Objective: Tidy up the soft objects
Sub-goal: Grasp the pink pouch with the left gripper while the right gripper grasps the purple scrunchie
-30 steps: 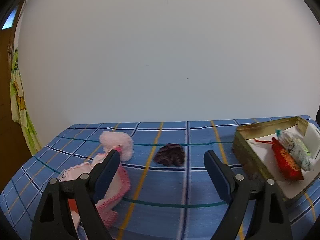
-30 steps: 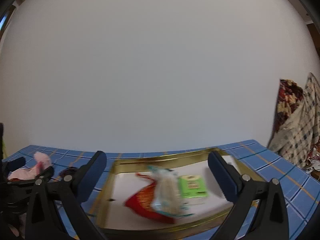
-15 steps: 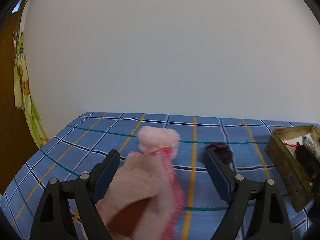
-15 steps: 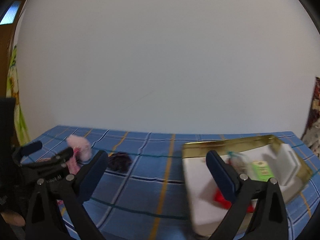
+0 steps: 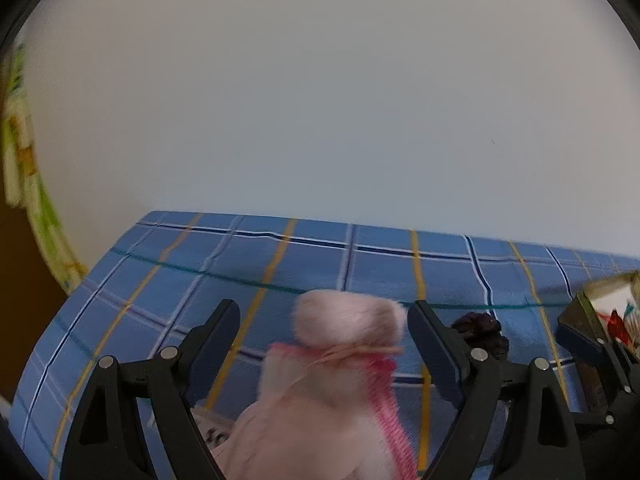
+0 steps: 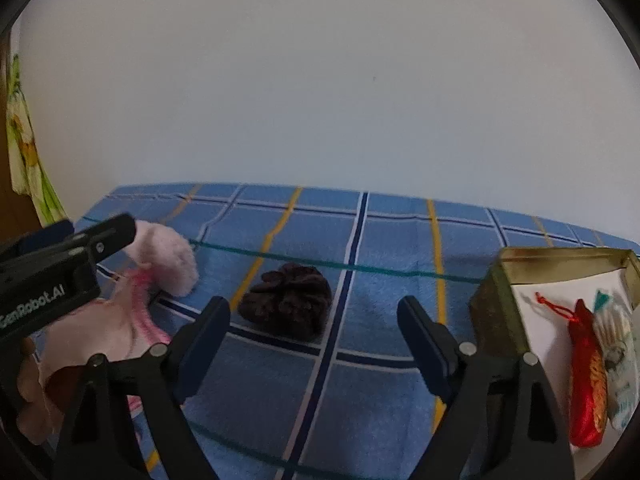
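Right claw (image 6: 314, 330): wide open, jaws just been narrowing, nothing gripped; dark scrunchie (image 6: 286, 304) lies just ahead on the table (image 6: 360, 392).
Left claw (image 5: 324, 340): wide open, straddling pink knit hat (image 5: 332, 392), no pad contact seen.
Handling: both judged light, limp, compressible; pinch the bunched middle.
Pose: both claws tilt downward.
Tin (image 6: 496, 292): right, near.

The knitted hat (image 6: 160, 264) is laid at the left of the tabletop (image 6: 380, 240), the scrunchie (image 6: 286, 304) just to its right. The tin (image 6: 496, 304) is set at the right edge; a pouch (image 6: 586, 380) and a sachet (image 6: 618, 352) are held in it, side by side.
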{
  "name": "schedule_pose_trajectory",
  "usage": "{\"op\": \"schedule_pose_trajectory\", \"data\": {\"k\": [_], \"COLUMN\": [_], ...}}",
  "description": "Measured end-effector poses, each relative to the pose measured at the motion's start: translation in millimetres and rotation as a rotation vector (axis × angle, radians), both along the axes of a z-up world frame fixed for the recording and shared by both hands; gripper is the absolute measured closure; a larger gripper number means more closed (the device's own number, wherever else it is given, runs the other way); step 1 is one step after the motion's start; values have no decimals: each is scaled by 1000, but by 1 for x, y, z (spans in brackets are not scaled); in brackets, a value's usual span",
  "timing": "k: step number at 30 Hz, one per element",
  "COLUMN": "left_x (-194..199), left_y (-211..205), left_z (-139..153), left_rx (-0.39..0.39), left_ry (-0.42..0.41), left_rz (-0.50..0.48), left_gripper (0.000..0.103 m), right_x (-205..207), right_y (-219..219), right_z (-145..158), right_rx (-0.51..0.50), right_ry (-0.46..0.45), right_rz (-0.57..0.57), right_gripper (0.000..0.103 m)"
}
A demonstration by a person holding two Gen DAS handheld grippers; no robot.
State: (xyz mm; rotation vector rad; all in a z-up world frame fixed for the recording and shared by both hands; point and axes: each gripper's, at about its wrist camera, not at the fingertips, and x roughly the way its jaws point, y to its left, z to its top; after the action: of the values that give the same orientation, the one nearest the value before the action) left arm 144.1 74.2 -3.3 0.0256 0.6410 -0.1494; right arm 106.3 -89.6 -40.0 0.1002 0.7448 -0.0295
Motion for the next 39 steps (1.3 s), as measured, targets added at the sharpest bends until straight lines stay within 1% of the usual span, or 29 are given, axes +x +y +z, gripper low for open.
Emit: {"op": "schedule_pose_trajectory", "data": {"k": [3, 7, 10, 12, 14, 17, 18, 19, 20, 21, 22, 23, 24, 26, 28, 29, 30, 33, 35, 37, 39], "left_x": [15, 34, 42, 46, 51, 54, 56, 57, 57, 57, 57, 54, 49, 40, 29, 25, 19, 6, -2, -10, -14], "left_y": [-12, -12, -9, -7, -5, 0, 2, 3, 3, 3, 3, 4, 4, 6, 11, 13, 15, 15, 15, 14, 11], "left_z": [-8, -20, -26, -35, -39, -38, -39, -41, -42, -42, -40, -36, -29, -17, -4, 1, 8, 21, 24, 24, 24], "left_rx": [61, 67, 67, 56, 27, -15, -33, -42, -47, -58, -68, -80, -94, -119, -171, -192, -213, -240, -259, -272, -268], "left_ry": [31, 92, 111, 144, 171, 161, 170, 178, 181, 177, 165, 147, 116, 62, 1, -22, -56, -134, -152, -155, -156], "left_rz": [-16, -19, 1, -1, -11, -21, -27, -30, -33, -40, -45, -47, -51, -61, -74, -80, -87, -97, -105, -102, -105], "left_gripper": [15, 15, 15, 15, 16, 27, 36, 46, 51, 60, 64, 64, 64, 64, 64, 64, 64, 63, 63, 63, 63], "right_x": [12, 17, 27, 34, 42, 54, 58, 60, 64, 64, 63, 62, 62, 56, 48, 40, 34, 12, -5, -11, -18], "right_y": [-6, -10, -7, -4, -1, 10, 13, 16, 19, 19, 18, 18, 16, 11, 4, 0, -3, -13, -21, -24, -27], "right_z": [-9, -11, -16, -20, -23, -26, -28, -30, -32, -31, -31, -32, -31, -27, -17, -8, -2, 18, 30, 33, 34], "right_rx": [46, 68, 69, 87, 98, 74, 64, 53, 33, 31, 36, 45, 54, 86, 124, 152, 166, 212, 218, 214, 214], "right_ry": [47, 60, 90, 108, 125, 142, 151, 164, 181, 173, 174, 172, 165, 133, 67, 7, -33, -164, -237, -276, -302], "right_rz": [8, 25, 31, 37, 46, 62, 69, 75, 74, 77, 82, 84, 83, 85, 91, 98, 102, 113, 109, 104, 93], "right_gripper": [17, 17, 16, 16, 16, 17, 28, 48, 50, 54, 57, 58, 61, 62, 62, 62, 62, 62, 62, 62, 62]}}
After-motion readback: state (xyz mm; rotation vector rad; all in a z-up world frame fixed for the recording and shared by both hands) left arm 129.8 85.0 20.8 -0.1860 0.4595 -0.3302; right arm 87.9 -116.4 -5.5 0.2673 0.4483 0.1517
